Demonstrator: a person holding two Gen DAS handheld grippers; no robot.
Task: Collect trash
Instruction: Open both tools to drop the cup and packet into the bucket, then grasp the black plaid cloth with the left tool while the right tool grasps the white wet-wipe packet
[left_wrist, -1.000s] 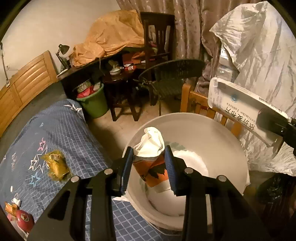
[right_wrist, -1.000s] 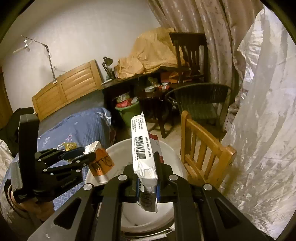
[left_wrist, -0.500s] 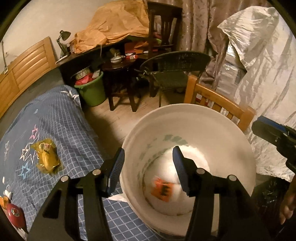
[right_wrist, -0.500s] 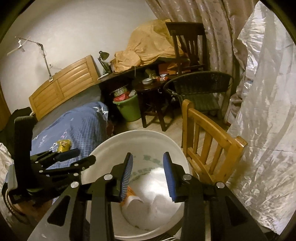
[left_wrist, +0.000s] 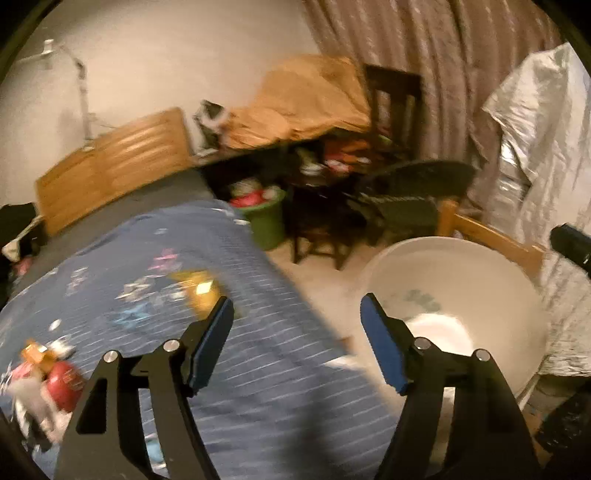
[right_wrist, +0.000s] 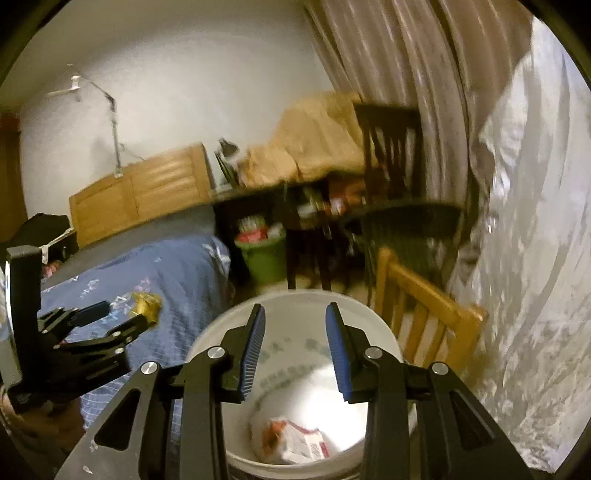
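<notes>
A white bucket (right_wrist: 295, 306) stands beside the bed; it also shows in the left wrist view (left_wrist: 461, 266). An orange cup and a white pill box lie on its bottom (right_wrist: 291, 443). My right gripper (right_wrist: 295, 347) is open and empty above the bucket. My left gripper (left_wrist: 295, 339) is wide open and empty over the blue bedspread (left_wrist: 147, 266), left of the bucket; it shows in the right wrist view (right_wrist: 110, 317). A yellow wrapper (left_wrist: 201, 291) lies on the bed ahead of it, also in the right wrist view (right_wrist: 146, 304). A red object and small scraps (left_wrist: 61, 376) lie at the lower left.
A light wooden chair (right_wrist: 424, 314) stands right of the bucket. A silvery plastic sheet (right_wrist: 535, 258) hangs on the right. A green bin (left_wrist: 264, 221), dark chairs (left_wrist: 406, 195) and a cluttered desk under an orange cloth (left_wrist: 306, 99) are behind. A wooden headboard (left_wrist: 110, 162) is at the back left.
Both grippers let their trash fall into the bucket and opened. My left gripper then swung left and up, away from the bucket and over the bed. My right gripper tilted up slightly.
</notes>
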